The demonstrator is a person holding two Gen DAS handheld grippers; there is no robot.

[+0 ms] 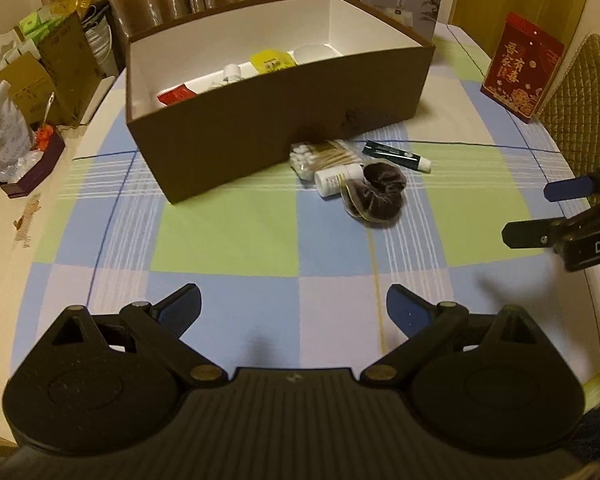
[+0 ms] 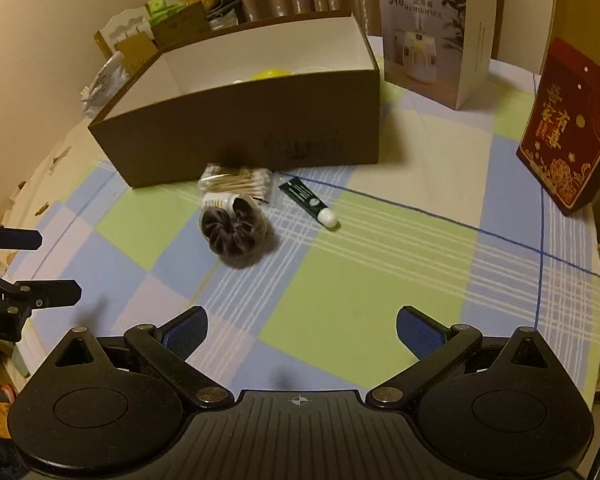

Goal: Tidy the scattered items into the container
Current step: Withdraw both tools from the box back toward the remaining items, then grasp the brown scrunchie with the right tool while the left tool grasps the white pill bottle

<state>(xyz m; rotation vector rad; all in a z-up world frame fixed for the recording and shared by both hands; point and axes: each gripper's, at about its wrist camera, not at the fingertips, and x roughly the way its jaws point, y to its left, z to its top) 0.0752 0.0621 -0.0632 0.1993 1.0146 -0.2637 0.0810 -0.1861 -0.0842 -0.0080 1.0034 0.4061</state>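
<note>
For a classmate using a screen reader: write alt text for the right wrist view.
The right gripper, jaws open and empty, hovers over a checked tablecloth facing a brown box. Before the box lie cotton swabs, a small white bottle, a dark scrunchie and a green tube.

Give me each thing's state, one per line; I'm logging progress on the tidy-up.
Brown box: open, partly filled.
Cotton swab pack: outside, against the box.
White bottle: lying down, outside.
Scrunchie: on the cloth, outside.
Green tube: lying, capped.
Left tool: open, empty.
Right tool: open, empty.
</note>
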